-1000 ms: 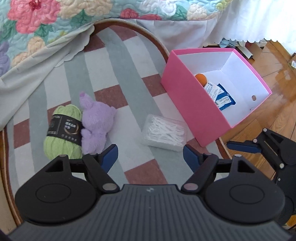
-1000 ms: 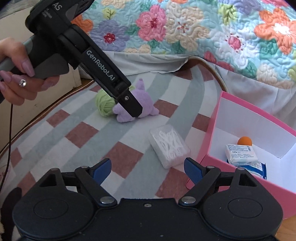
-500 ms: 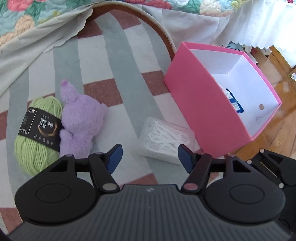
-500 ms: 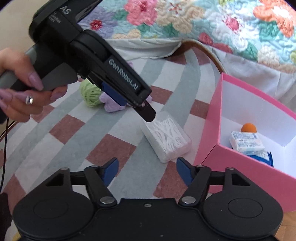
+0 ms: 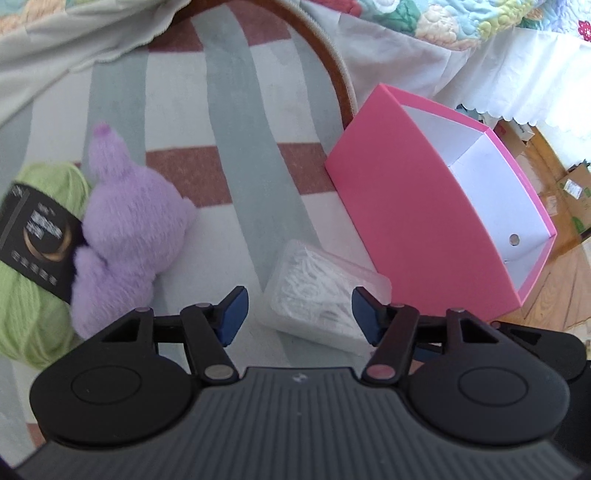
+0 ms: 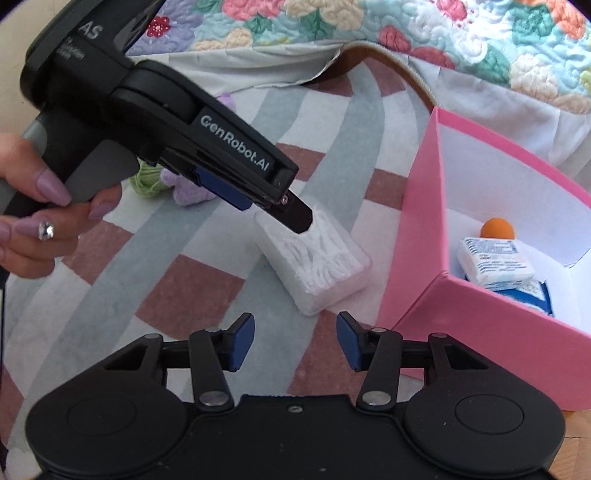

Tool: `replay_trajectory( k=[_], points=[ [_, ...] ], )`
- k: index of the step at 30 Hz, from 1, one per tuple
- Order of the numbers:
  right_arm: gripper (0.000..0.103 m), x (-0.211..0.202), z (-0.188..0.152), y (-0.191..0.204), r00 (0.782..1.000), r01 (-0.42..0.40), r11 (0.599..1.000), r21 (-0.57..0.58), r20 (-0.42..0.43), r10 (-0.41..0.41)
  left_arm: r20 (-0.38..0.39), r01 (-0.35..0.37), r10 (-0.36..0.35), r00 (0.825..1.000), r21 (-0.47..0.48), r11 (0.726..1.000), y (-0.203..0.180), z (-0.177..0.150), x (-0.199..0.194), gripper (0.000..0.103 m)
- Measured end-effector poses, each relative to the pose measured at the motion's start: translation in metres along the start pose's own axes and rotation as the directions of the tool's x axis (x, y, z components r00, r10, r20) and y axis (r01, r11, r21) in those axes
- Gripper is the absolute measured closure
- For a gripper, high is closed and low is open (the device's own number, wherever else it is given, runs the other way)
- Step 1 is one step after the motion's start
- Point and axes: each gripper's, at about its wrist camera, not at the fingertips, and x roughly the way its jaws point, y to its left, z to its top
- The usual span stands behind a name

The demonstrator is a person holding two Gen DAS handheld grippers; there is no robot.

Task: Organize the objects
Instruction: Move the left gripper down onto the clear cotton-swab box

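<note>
A clear box of cotton swabs (image 5: pixel 325 299) lies on the striped rug beside a pink box (image 5: pixel 424 229). My left gripper (image 5: pixel 299 312) hangs low over the swab box with the box between its closing jaws; the pads do not press on it. In the right wrist view one of its fingers (image 6: pixel 295 219) reaches the swab box (image 6: pixel 317 266). My right gripper (image 6: pixel 295 339) is closing just short of that box, nothing between its jaws. A purple plush toy (image 5: pixel 129 225) and a green yarn ball (image 5: pixel 33 280) lie to the left.
The pink box (image 6: pixel 417 258) holds an orange ball (image 6: pixel 495 229), a white packet (image 6: pixel 495 262) and a blue packet (image 6: pixel 535 295). A floral quilt (image 6: pixel 369 26) hangs over the rug's far side. Wood floor with cardboard clutter (image 5: pixel 569 192) lies right. A person's hand (image 6: pixel 37 229) holds the left gripper.
Both grippers have sunk toward the swab box and their jaws have narrowed. The left gripper has come over the swab box, which now lies between its fingers.
</note>
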Motion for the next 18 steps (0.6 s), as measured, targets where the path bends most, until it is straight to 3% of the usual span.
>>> replay_trajectory(
  k=[5,12,18],
  points=[
    [0.053,0.009,0.002,0.004,0.999,0.034,0.999,-0.009,-0.015,-0.034,-0.008,0.015,-0.015,1.0,-0.001,1.0,0.004,-0.005,0.005,0.058],
    [0.054,0.022,-0.002,0.001,0.998,0.06,0.995,0.082,-0.028,-0.057,-0.006,0.018,-0.018,1.0,0.001,1.0,0.005,-0.01,0.006,0.06],
    [0.051,0.022,0.003,0.003,0.999,0.051,0.994,0.099,-0.021,-0.049,-0.039,0.058,-0.062,0.997,-0.096,0.994,0.011,-0.02,0.004,0.064]
  ],
)
